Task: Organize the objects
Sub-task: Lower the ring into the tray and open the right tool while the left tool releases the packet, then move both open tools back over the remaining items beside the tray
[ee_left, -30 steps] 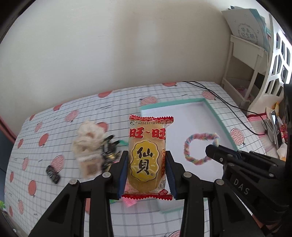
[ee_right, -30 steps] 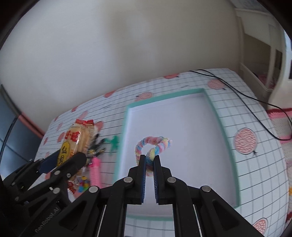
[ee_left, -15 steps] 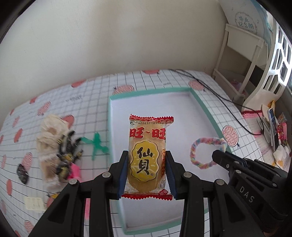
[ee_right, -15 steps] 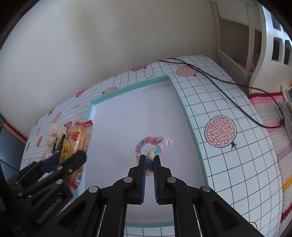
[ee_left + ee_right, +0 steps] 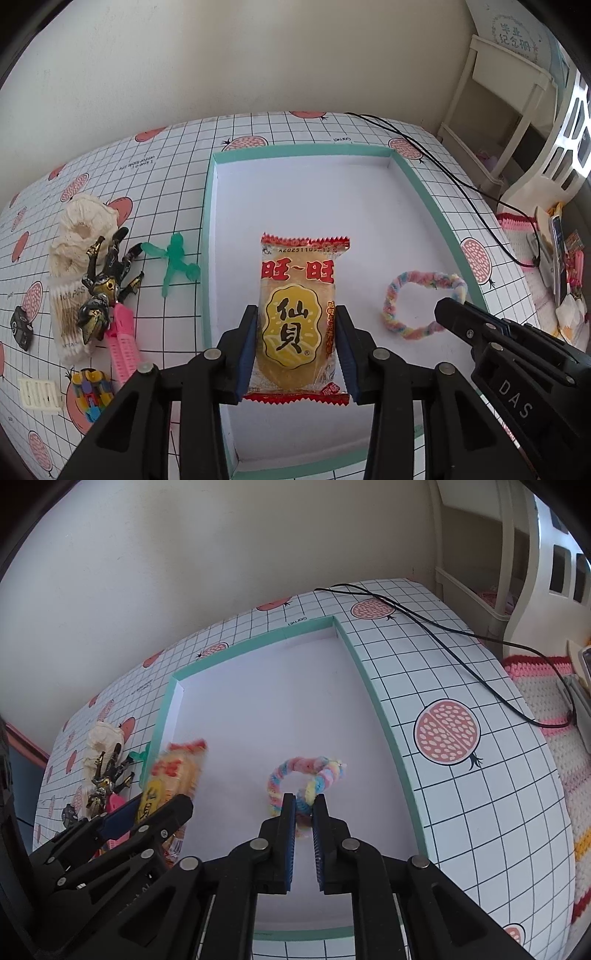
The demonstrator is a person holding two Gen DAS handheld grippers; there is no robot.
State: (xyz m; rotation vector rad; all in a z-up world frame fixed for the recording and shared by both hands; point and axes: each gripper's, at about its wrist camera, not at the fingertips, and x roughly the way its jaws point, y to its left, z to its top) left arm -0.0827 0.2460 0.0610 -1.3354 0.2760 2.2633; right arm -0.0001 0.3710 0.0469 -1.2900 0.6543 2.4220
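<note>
Left gripper has its fingers clamped on the two long sides of a rice cracker packet, red and yellow, held upright over the white floor of a teal-rimmed tray; whether the packet touches the floor cannot be told. Right gripper has its fingers pinched on a pastel fuzzy loop, which extends toward 12 o'clock from the tips, above the same tray. From the left wrist view the loop sits at 3 o'clock of the packet, with the right gripper reaching it from 4 o'clock. On the counter, outside the tray's left rim, lie a green figure, a black and gold figure, a pink hair roller, a cotton swab pack and a cream scrunchie, clustered and partly overlapping. A black cable runs across the counter at 1 o'clock of the tray
</note>
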